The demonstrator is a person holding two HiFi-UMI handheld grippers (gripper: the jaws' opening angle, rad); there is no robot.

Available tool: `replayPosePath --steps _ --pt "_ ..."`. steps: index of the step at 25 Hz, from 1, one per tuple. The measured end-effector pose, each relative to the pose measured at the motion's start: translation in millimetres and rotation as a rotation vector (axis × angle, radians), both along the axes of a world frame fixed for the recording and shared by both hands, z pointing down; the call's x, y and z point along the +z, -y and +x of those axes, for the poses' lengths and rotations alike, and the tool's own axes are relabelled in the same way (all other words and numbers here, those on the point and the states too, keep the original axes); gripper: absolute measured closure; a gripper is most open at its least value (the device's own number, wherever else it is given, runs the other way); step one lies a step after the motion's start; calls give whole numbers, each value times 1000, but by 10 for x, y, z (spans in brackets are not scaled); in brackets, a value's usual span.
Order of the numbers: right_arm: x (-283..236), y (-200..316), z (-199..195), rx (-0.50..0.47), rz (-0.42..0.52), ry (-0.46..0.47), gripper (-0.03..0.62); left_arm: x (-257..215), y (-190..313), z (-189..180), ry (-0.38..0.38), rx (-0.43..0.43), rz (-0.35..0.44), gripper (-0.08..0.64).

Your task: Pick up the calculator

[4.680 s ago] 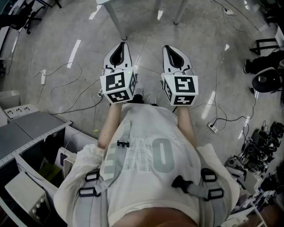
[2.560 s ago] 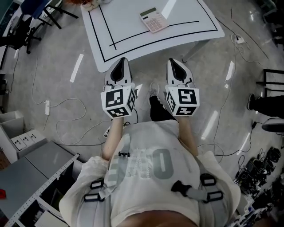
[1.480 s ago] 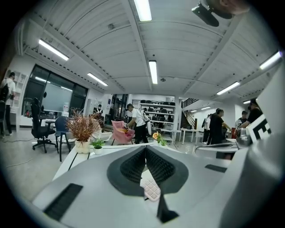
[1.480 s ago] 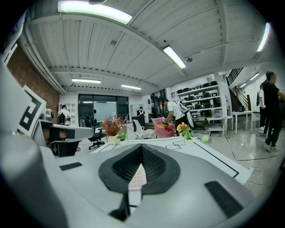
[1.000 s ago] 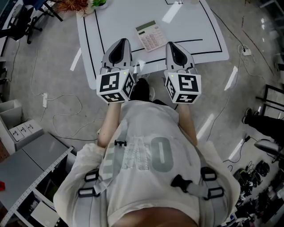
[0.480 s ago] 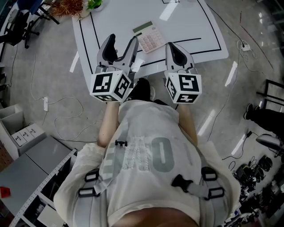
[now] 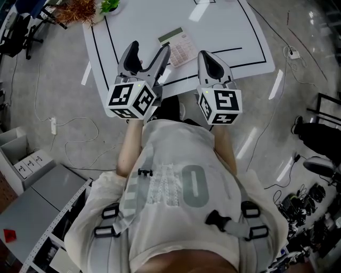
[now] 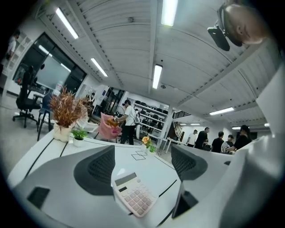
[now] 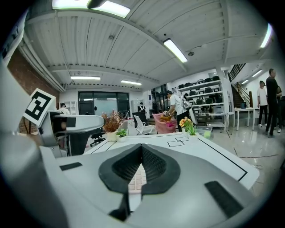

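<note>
REACH ON, NOTHING LIFTED YET: a person (image 7: pixel 176 192) stands at the front edge of a white desk (image 7: pixel 229 26), a gripper in each hand, both held out over the desk's near side. The calculator (image 7: pixel 181 48) lies flat on the desk, keys up, close to the front edge & across the black line marked there, approx. between the two grippers. The left gripper (image 7: pixel 149 48) has just been opening its jaws. They stand wide apart w/ nothing between the pads, and the left gripper view shows the calculator ahead of & below them. In the head view one jaw overlaps the calculator's left edge, but no touch shows. The right gripper (image 7: pixel 205 53) has its jaws together & empty; its own view shows the keys only through the slit beyond them. Done so far, by the look of it: approach & line-up, left jaws readied. Left to do: bring the open jaws down round the calculator, close on it, raise it off the desk. Plants (image 7: pixel 88 8) at the desk's far-left corner sit well apart and look like no obstacle.
</note>
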State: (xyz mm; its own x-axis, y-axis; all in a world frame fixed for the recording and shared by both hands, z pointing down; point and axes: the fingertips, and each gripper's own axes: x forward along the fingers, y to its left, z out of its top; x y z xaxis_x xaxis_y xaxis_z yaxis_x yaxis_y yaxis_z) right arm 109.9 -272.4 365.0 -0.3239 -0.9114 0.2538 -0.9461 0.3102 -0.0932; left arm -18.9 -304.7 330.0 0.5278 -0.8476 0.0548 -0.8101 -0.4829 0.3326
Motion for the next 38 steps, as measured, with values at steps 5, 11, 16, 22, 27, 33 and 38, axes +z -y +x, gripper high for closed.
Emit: replayPosePath --steps 5,11,16,22,27,33,38 --pt "30 191 -91 -22 -27 8 588 414 326 12 -67 62 -188 183" --pt "193 510 -116 -27 -82 8 588 1107 729 48 -185 165 -506 183" --pt "318 721 -85 -24 -135 12 588 1460 867 143 -250 271 -703 183" --pt "455 903 -123 -41 -188 32 588 1692 953 271 -281 396 -840 184" --pt "573 984 -207 -68 -222 34 588 1779 872 412 -240 533 -909 184" --pt "670 1056 -285 -89 -253 29 588 1924 888 369 -165 566 -962 303" --pt "756 1142 -326 -96 -268 26 588 2072 909 303 -81 545 -1013 419"
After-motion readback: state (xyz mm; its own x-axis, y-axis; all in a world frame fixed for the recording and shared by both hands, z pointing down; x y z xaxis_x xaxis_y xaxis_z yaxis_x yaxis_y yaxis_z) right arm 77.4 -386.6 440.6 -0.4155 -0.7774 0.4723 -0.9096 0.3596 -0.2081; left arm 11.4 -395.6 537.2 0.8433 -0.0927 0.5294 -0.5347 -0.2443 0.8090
